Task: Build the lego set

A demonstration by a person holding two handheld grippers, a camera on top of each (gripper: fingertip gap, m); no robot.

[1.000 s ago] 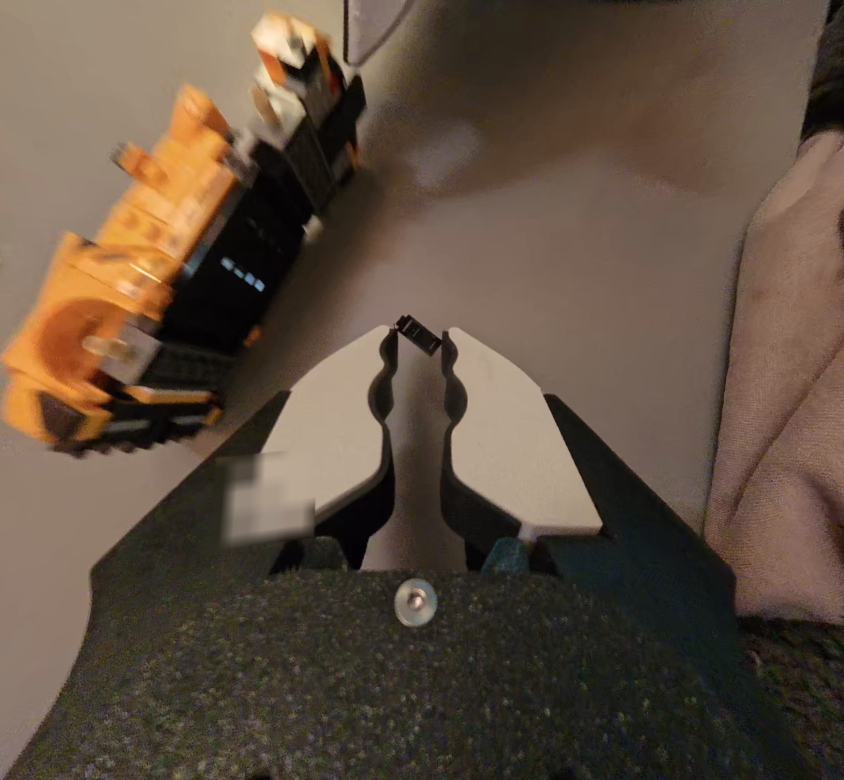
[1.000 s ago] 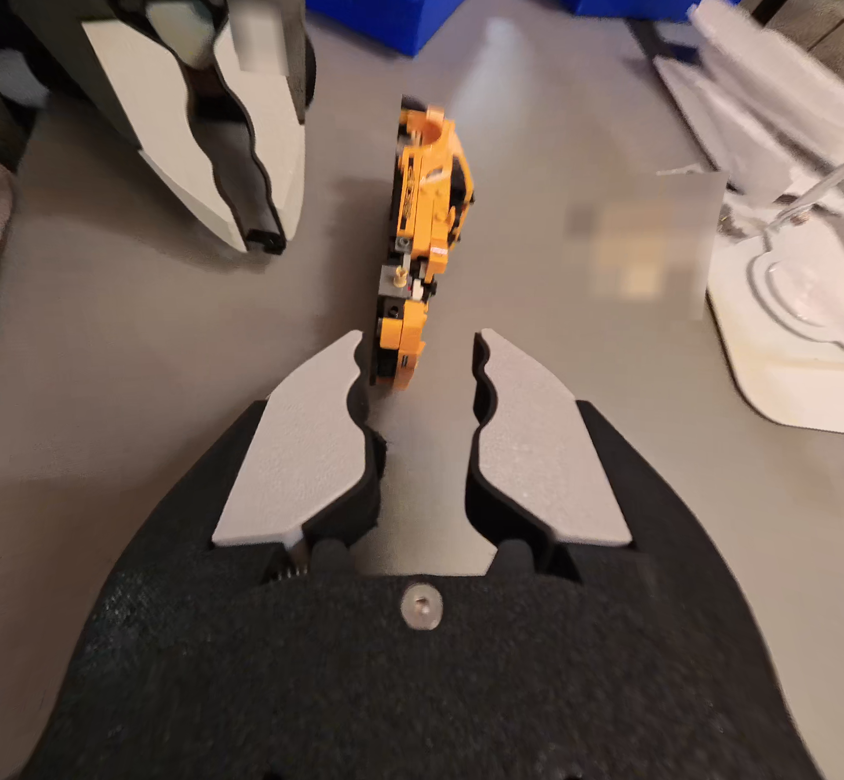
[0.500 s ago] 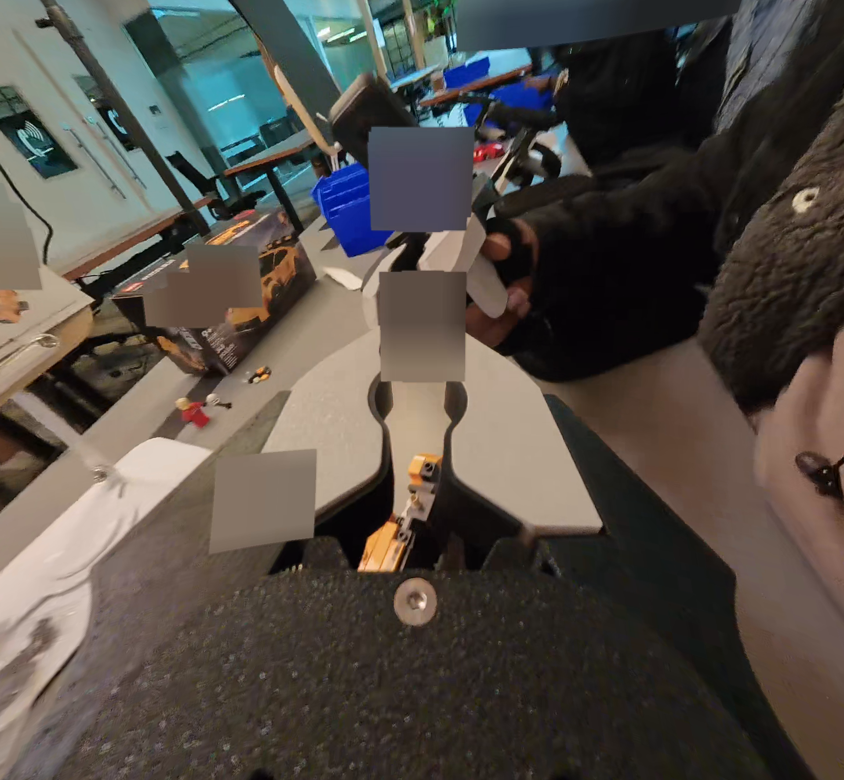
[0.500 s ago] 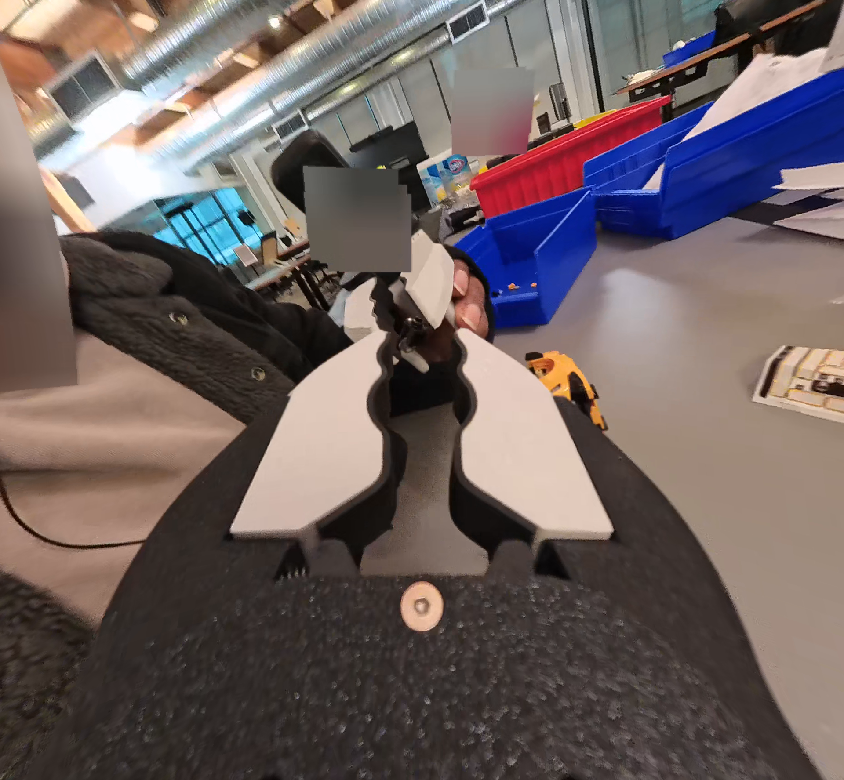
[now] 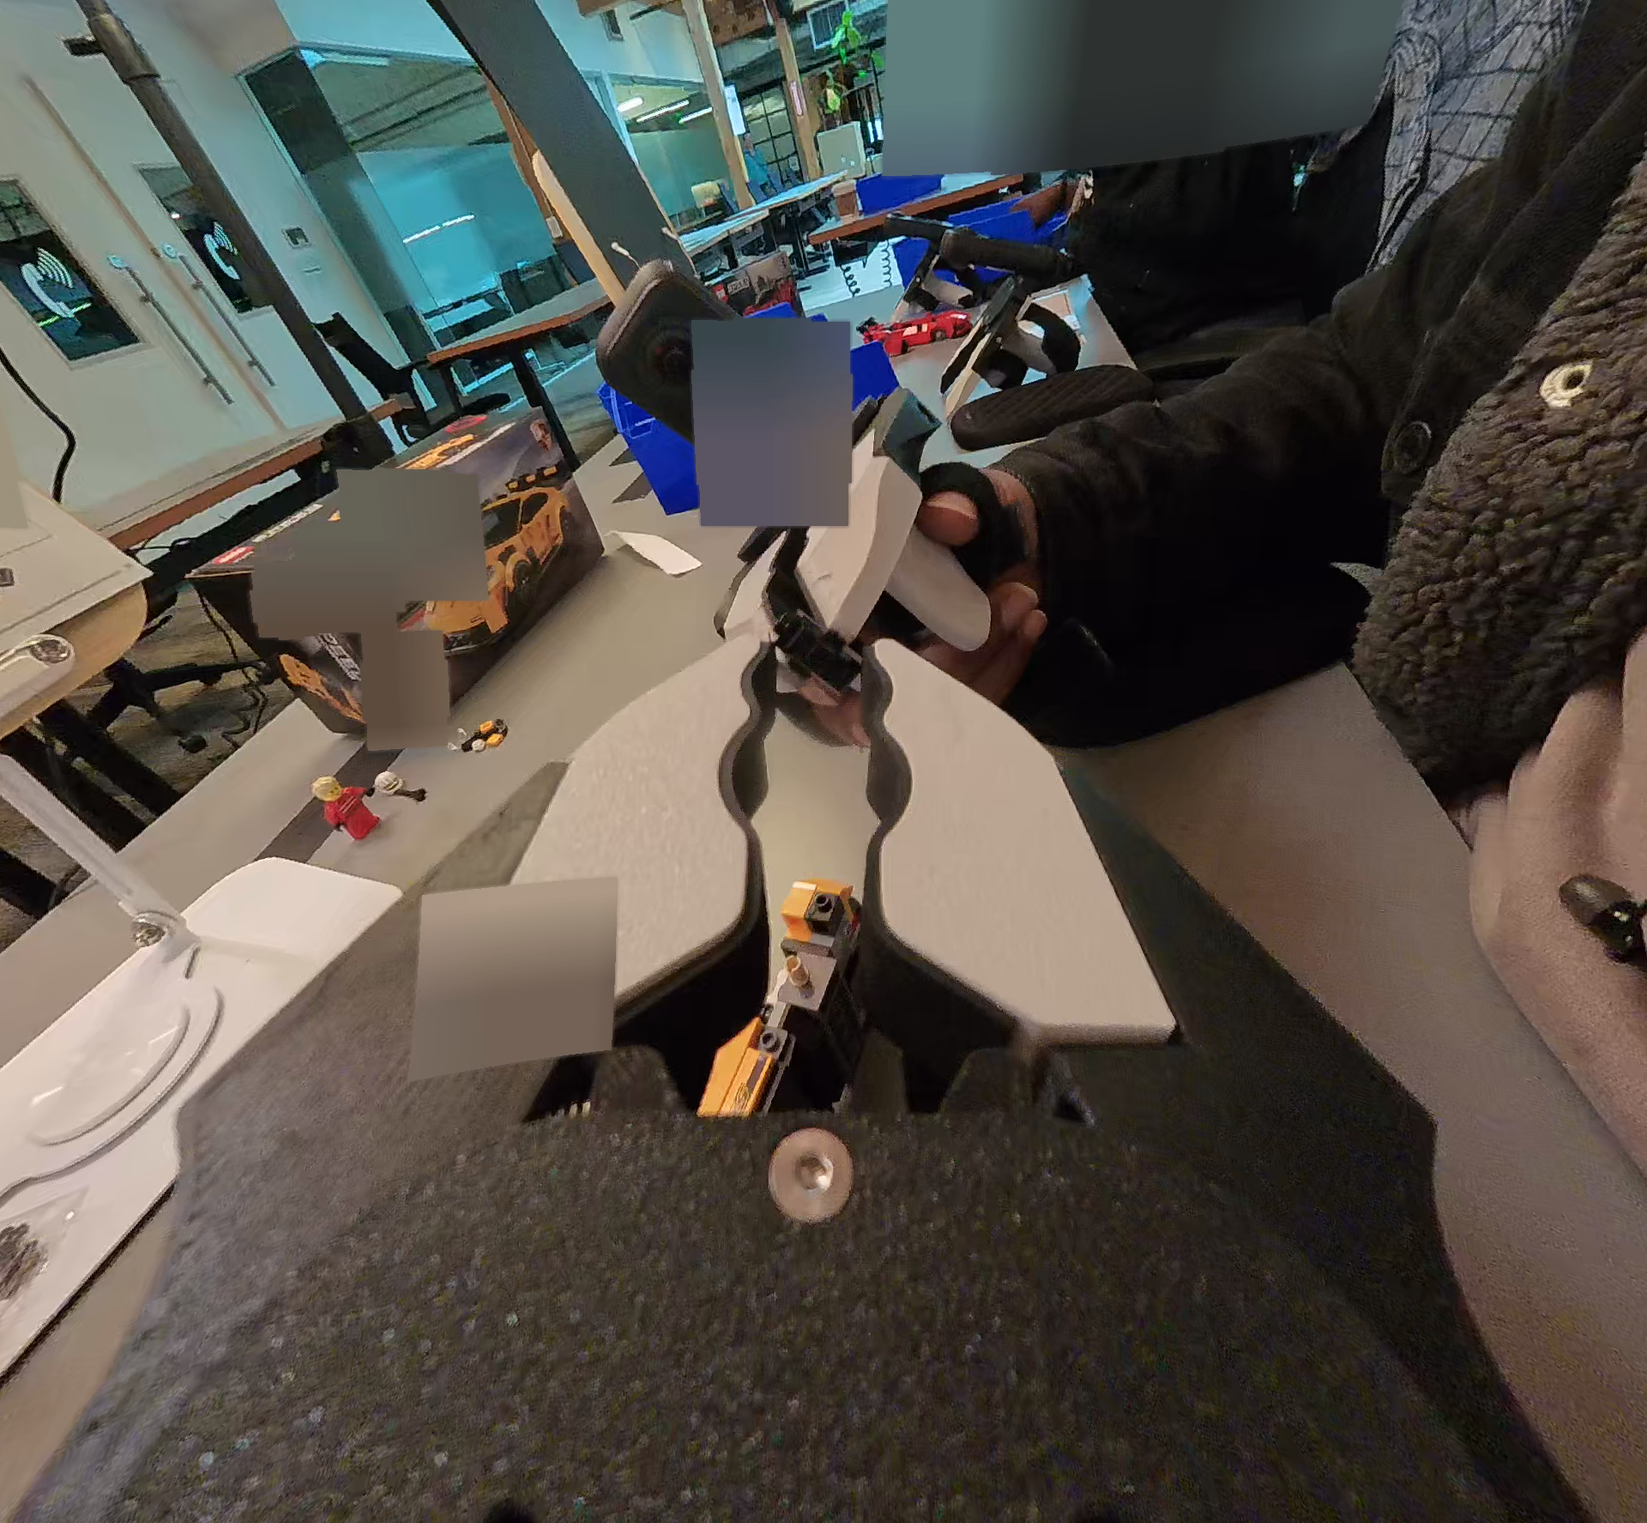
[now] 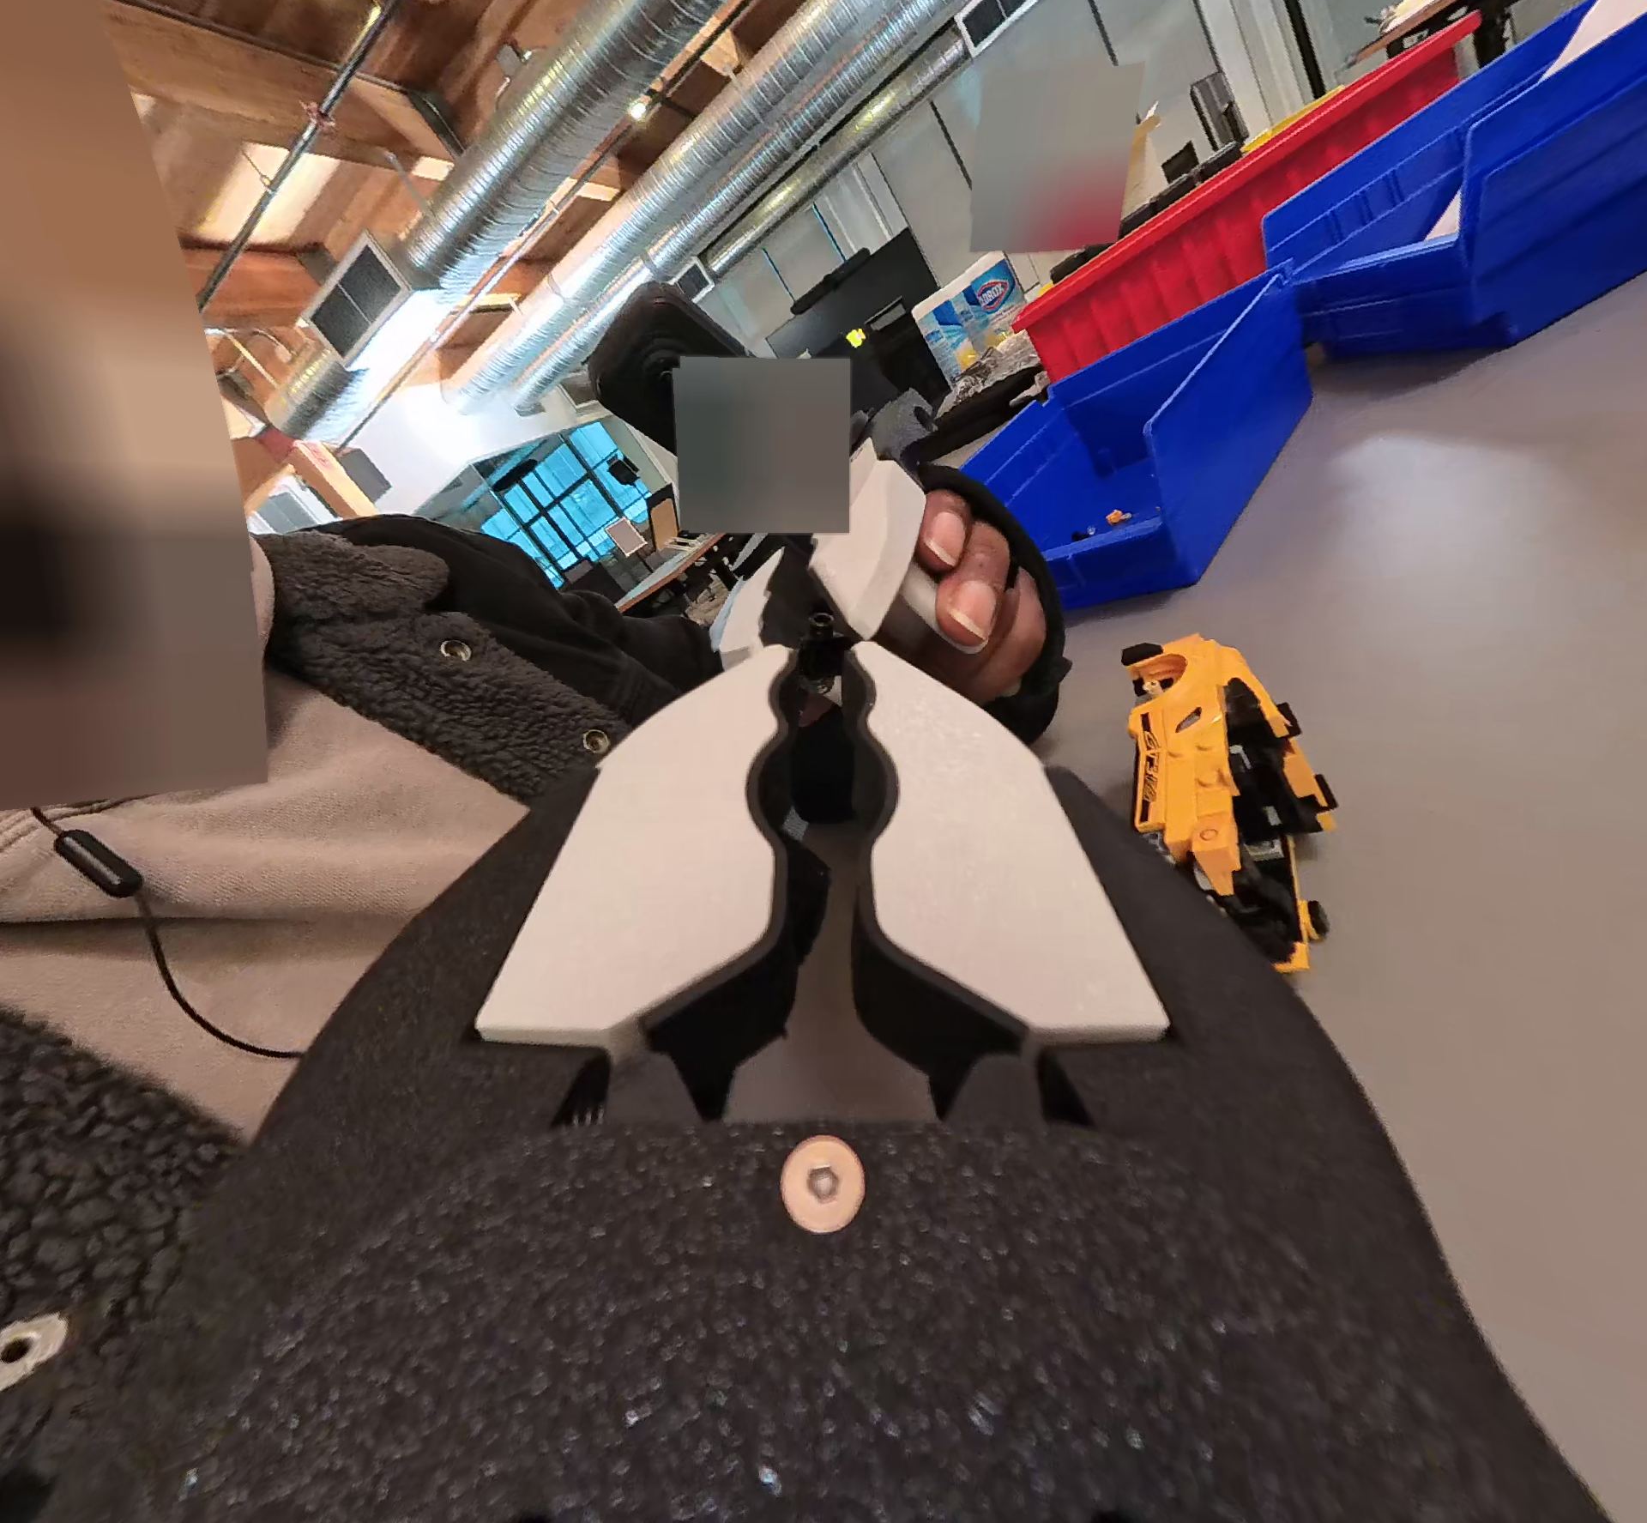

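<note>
My left gripper [image 5: 814, 664] is shut on a small black Lego piece [image 5: 815, 649] at its fingertips. My right gripper [image 6: 817, 672] faces it tip to tip, both raised above the grey table [image 6: 1426, 678]. Its jaws stand narrow around the same black piece [image 6: 818, 660]. The right gripper also shows in the left wrist view [image 5: 802, 633], held by a hand. The orange and black Lego car [image 6: 1230, 803] lies on its side on the table, right of my right gripper. In the left wrist view the car [image 5: 802, 990] shows below, between my fingers.
A Lego box [image 5: 517, 553] and a red minifigure [image 5: 348, 803] with small loose parts sit at the left. A white stand base [image 5: 134, 1034] lies near left. Blue bins [image 6: 1159, 482] and a red bin [image 6: 1203, 259] stand behind the car. A person's jacket is close by. Left and right tips are no more than a few centimetres apart.
Both grippers have lifted off the table and turned to face each other. The right jaws have narrowed from wide open onto the black piece held by the left.
</note>
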